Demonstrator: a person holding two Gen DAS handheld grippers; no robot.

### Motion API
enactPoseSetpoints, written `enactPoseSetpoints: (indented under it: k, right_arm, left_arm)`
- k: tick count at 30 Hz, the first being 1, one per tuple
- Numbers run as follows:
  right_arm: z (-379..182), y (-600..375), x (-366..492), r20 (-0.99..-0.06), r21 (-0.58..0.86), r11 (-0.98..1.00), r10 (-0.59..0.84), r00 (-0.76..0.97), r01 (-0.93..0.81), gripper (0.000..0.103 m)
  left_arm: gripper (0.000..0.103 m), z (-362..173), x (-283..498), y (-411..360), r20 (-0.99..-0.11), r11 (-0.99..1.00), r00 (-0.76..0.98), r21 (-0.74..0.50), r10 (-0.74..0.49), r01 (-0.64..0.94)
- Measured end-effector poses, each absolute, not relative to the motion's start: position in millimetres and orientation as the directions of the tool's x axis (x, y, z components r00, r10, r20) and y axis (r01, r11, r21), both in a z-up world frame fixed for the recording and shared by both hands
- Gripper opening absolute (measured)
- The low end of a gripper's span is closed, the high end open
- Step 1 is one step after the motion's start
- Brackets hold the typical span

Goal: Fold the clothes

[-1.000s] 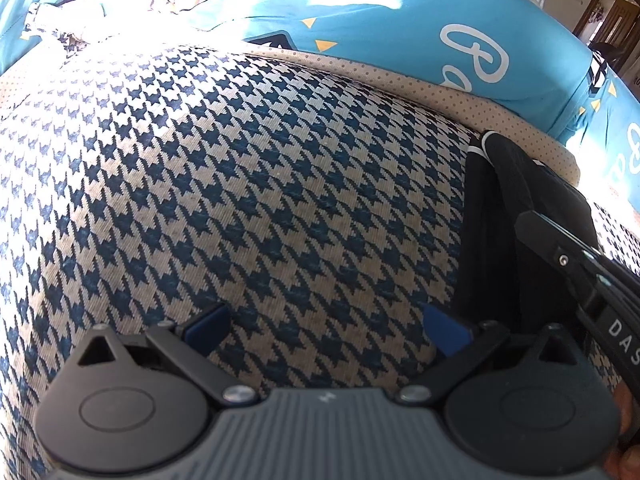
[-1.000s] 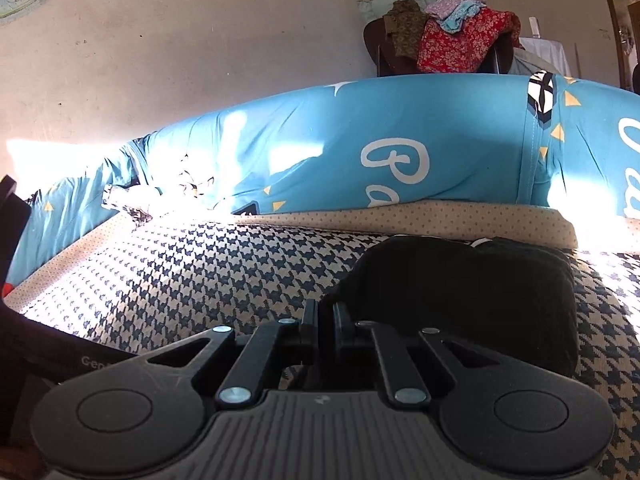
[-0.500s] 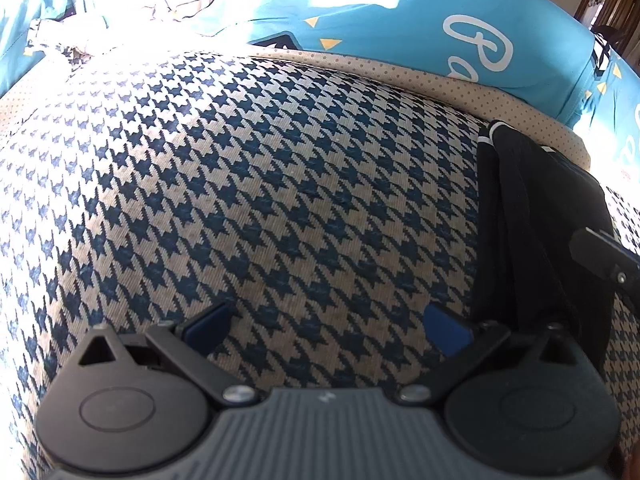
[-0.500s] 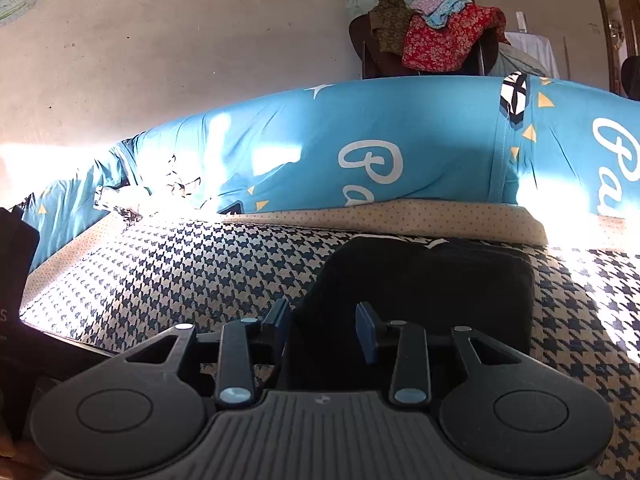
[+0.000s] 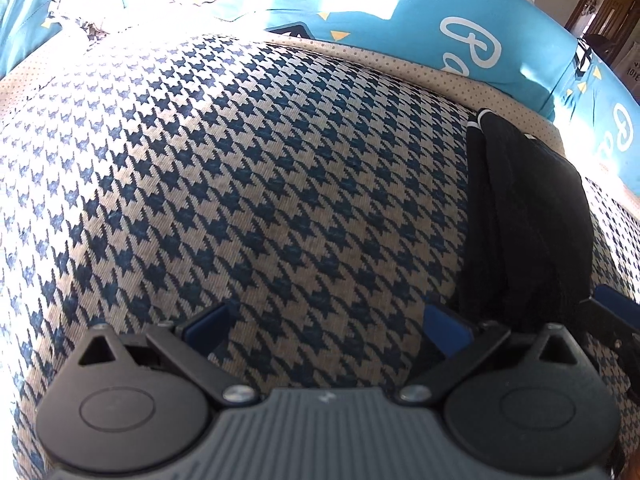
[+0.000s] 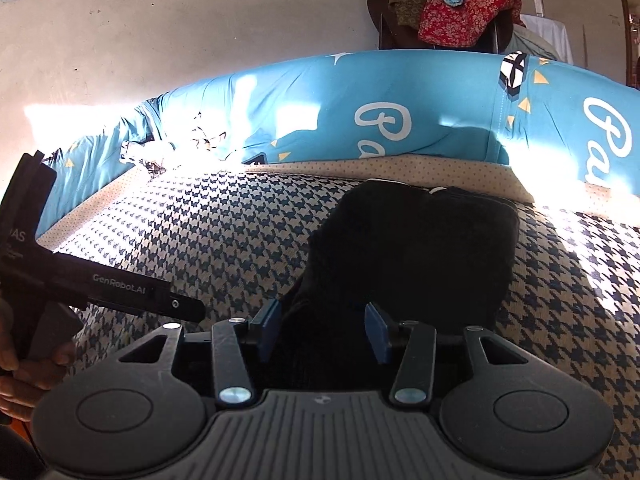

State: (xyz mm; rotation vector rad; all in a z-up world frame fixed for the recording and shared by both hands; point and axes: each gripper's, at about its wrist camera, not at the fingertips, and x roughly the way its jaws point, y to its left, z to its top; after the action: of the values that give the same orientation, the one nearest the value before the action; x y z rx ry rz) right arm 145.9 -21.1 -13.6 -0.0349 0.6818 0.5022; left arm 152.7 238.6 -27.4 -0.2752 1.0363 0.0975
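A folded black garment lies on the houndstooth bed cover, near the blue pillows. My right gripper hovers over its near edge, jaws opening; the blue pads stand apart on either side of the cloth without pressing it. In the left wrist view the same black garment lies at the right. My left gripper is open over bare houndstooth cover, to the left of the garment, with nothing between its fingers. The left gripper's body also shows at the left of the right wrist view.
Long blue pillows with white lettering run along the far side of the bed, against a pale wall. A chair piled with red and patterned clothes stands behind them. A hand grips the left tool's handle.
The right gripper, shut on the black garment's edge a second ago, has opened and let it go, drawing back. The left gripper slid left, away from the garment.
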Motion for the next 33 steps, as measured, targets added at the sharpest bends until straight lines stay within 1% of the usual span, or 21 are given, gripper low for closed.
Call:
enactPoseSetpoints:
  k: [3, 9, 13, 18, 25, 33]
  right_arm:
    - [-15.6, -32.6, 133.6, -0.629, 0.115, 0.897, 0.398, 0.668, -0.426, 0.051]
    - [-19.4, -50.4, 107.1, -0.659, 0.098, 0.917, 0.351, 0.665, -0.386, 0.052]
    - [-19.0, -61.4, 87.8, -0.663, 0.080, 0.925, 0.328, 0.673, -0.371, 0.053]
    - [-19.6, -81.1, 63.7, -0.668, 0.072, 0.937, 0.299, 0.681, -0.341, 0.058]
    - [-23.4, -118.1, 36.3, -0.687, 0.100, 0.968, 0.234, 0.688, -0.230, 0.059]
    - [-26.5, -153.8, 24.3, -0.686, 0.103, 0.989, 0.148, 0.712, -0.107, 0.059]
  left_arm:
    - [0.103, -26.3, 139.8, 230.3, -0.854, 0.973, 0.520, -0.121, -0.002, -0.195]
    - [0.103, -30.6, 107.0, 215.4, -0.849, 0.972, 0.528, -0.115, 0.012, -0.207]
    - [0.103, -35.1, 84.0, 202.6, -0.838, 0.975, 0.538, -0.037, 0.089, -0.219]
    - [0.103, -38.5, 60.2, 196.7, -0.819, 0.969, 0.546, 0.047, 0.177, -0.244]
    - [0.103, -38.5, 38.4, 208.6, -0.804, 0.946, 0.548, 0.056, 0.233, -0.320]
    - [0.103, -37.9, 18.8, 210.8, -0.795, 0.931, 0.555, 0.030, 0.243, -0.365]
